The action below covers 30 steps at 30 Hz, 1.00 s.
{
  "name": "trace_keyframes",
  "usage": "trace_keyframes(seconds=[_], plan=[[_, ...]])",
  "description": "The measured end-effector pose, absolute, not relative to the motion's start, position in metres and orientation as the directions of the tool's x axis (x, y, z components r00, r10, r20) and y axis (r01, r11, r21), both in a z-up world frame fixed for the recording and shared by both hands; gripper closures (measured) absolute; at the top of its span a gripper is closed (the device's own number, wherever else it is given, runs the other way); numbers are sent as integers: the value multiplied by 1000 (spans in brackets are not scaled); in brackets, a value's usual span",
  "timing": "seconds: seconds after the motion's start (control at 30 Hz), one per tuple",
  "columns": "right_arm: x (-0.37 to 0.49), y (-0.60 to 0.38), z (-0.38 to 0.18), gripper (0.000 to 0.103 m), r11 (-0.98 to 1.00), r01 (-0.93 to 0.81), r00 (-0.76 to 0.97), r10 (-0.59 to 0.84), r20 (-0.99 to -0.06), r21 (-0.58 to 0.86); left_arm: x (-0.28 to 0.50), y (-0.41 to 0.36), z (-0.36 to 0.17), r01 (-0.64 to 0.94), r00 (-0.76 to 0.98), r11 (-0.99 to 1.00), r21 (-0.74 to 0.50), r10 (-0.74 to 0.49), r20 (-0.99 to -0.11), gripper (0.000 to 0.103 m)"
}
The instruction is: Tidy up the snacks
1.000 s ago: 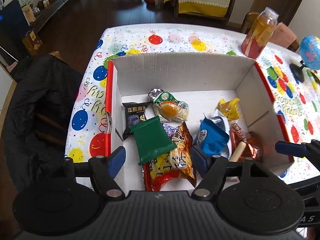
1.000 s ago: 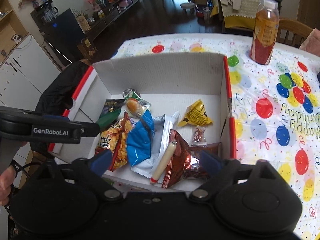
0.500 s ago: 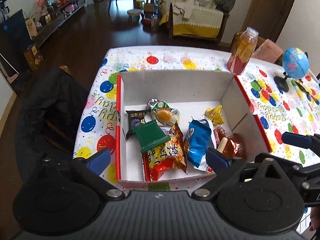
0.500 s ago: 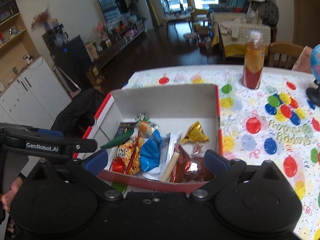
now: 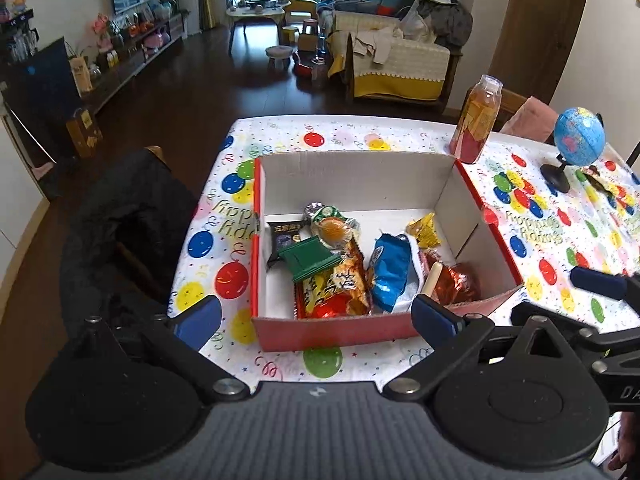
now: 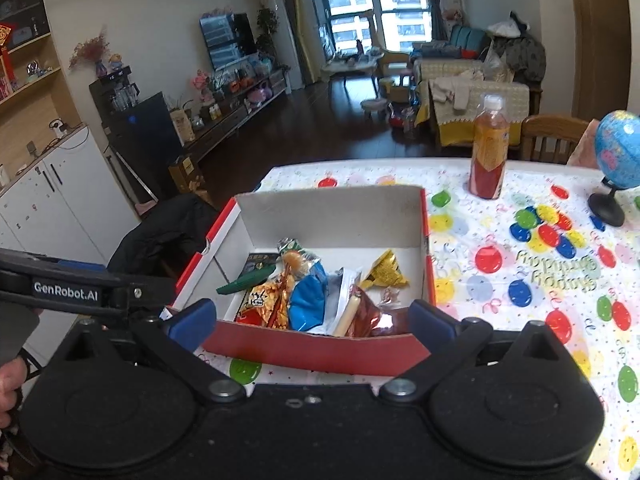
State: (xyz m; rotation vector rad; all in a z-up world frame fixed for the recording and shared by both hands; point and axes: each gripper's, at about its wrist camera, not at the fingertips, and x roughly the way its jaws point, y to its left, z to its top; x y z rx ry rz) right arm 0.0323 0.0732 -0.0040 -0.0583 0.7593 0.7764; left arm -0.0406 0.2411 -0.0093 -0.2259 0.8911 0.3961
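Observation:
A red cardboard box (image 5: pixel 332 332) with white inner walls (image 6: pixel 320 350) sits on the balloon tablecloth. It holds several snacks: a green packet (image 5: pixel 308 258), a blue packet (image 5: pixel 390 270), an orange-yellow bag (image 5: pixel 338 290), a yellow wrapped sweet (image 5: pixel 424 230), a red foil bag (image 5: pixel 454 284) and a black packet (image 5: pixel 284 234). My left gripper (image 5: pixel 316 318) is open and empty, above the box's near wall. My right gripper (image 6: pixel 312 318) is open and empty, also in front of the box.
An orange drink bottle (image 5: pixel 476 120) stands behind the box's far right corner. A small blue globe (image 5: pixel 578 140) stands on the table (image 5: pixel 560 240) to the right. A chair with a black jacket (image 5: pixel 132 216) is at the table's left edge.
Both grippers have pulled back and up from the box, so it looks smaller and its near wall shows. The left jaws have opened wider. The snacks have not moved.

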Motion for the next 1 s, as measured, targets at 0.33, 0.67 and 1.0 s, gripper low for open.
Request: trace_keyframes(seconds=[0.33,0.67,1.0], plan=[[17,67,3,0,773,-610,561,578,-593,176,-54,226,-8,-422,578,906,-4,266,-772,1],[19,64,1,0,797,-572,570,556,-605,193,-59,222,-5,-444,579,896,-22,268,-770,1],[14,65,4,4,782,-593,559,571,-602,192,-63,217,-2,-447,584,894,-14,280,-762,1]])
